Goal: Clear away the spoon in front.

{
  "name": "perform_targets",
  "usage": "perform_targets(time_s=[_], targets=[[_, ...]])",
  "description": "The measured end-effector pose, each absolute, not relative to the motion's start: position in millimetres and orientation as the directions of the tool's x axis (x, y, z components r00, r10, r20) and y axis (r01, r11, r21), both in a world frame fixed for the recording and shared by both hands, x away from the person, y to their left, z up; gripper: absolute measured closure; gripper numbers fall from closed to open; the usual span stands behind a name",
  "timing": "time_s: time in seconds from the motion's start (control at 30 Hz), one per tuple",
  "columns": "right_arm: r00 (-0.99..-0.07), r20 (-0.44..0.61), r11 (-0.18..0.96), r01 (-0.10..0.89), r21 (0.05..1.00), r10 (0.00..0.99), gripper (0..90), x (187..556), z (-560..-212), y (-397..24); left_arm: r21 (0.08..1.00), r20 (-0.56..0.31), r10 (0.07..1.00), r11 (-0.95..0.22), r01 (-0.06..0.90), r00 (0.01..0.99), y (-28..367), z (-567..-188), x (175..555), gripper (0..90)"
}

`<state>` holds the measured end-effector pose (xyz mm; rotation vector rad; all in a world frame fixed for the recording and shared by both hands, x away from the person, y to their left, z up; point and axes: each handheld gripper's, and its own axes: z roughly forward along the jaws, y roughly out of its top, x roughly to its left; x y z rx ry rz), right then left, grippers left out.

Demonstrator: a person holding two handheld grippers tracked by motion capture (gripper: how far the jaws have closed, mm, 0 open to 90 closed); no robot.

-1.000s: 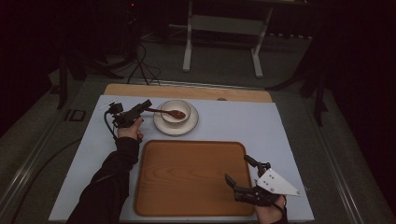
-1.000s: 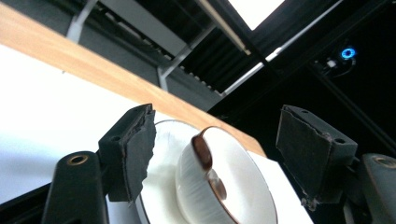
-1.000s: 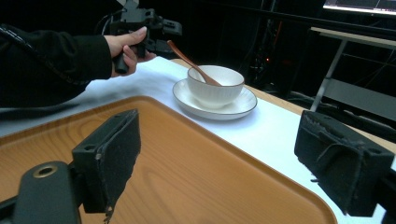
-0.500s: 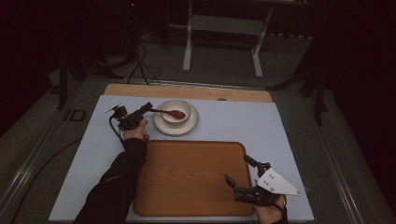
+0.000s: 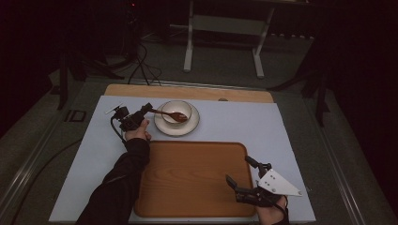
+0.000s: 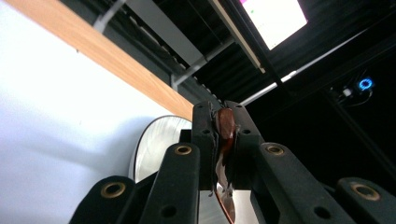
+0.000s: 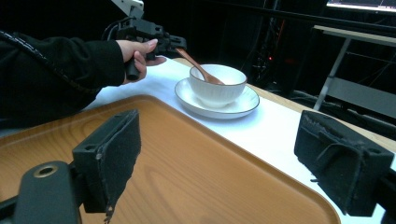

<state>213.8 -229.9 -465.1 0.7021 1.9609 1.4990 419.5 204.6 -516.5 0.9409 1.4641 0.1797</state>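
So, nearest me: my right gripper (image 5: 238, 179) sits over the near right corner of the wooden tray (image 5: 187, 178), jaws wide apart, nothing between them. Its own view confirms that: the two black pads (image 7: 112, 158) frame bare tray wood (image 7: 187, 177), no contact with anything.

Beyond the tray's far edge: white bowl (image 5: 176, 111) on a white saucer (image 5: 187, 126), both on the white table cover (image 5: 234, 122). The brown wooden spoon (image 5: 170, 114) lies with its head in the bowl and its handle sticking out past the bowl's left rim.

My left gripper (image 5: 146, 110) is just left of the bowl, at the spoon handle. The high view is too small to show the grip. The left gripper view settles it: jaws have just been closing and are now clamped on the spoon handle (image 6: 225, 140), which is pinched between the pads, saucer rim (image 6: 149, 144) behind it.

The right gripper view adds the side angle: spoon (image 7: 201, 70) slants up from the bowl (image 7: 217, 84) to my left gripper (image 7: 180, 44), with my left hand (image 7: 137, 53) around the grip. Bowl sits centred on the saucer (image 7: 217, 105).
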Motion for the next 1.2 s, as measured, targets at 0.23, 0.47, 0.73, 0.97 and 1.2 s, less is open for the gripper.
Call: perform_targets(time_s=[0.23, 0.47, 0.73, 0.97, 1.2], targets=[[-0.700, -0.123, 0.234, 0.065, 0.970, 0.704, 14.5, 214, -465, -230, 0.690, -0.707, 0.682, 0.609, 0.392, 0.186, 211, -496, 418, 83.8], [-0.698, -0.124, 0.233, 0.063, 0.971, 0.705, 14.5, 214, -464, -230, 0.739, -0.662, 0.708, 0.559, 0.376, 0.246, 220, -469, 416, 83.8], [-0.697, -0.124, 0.233, 0.065, 0.970, 0.707, 14.5, 215, -464, -230, 0.786, -0.605, 0.729, 0.486, 0.381, 0.319, 236, -439, 409, 83.9], [-0.694, -0.121, 0.236, 0.073, 0.969, 0.710, 14.5, 215, -465, -230, 0.824, -0.554, 0.737, 0.418, 0.383, 0.388, 250, -415, 400, 83.9], [-0.694, -0.127, 0.242, 0.070, 0.968, 0.709, 14.5, 214, -465, -228, 0.846, -0.513, 0.731, 0.344, 0.406, 0.450, 259, -399, 392, 84.0]])
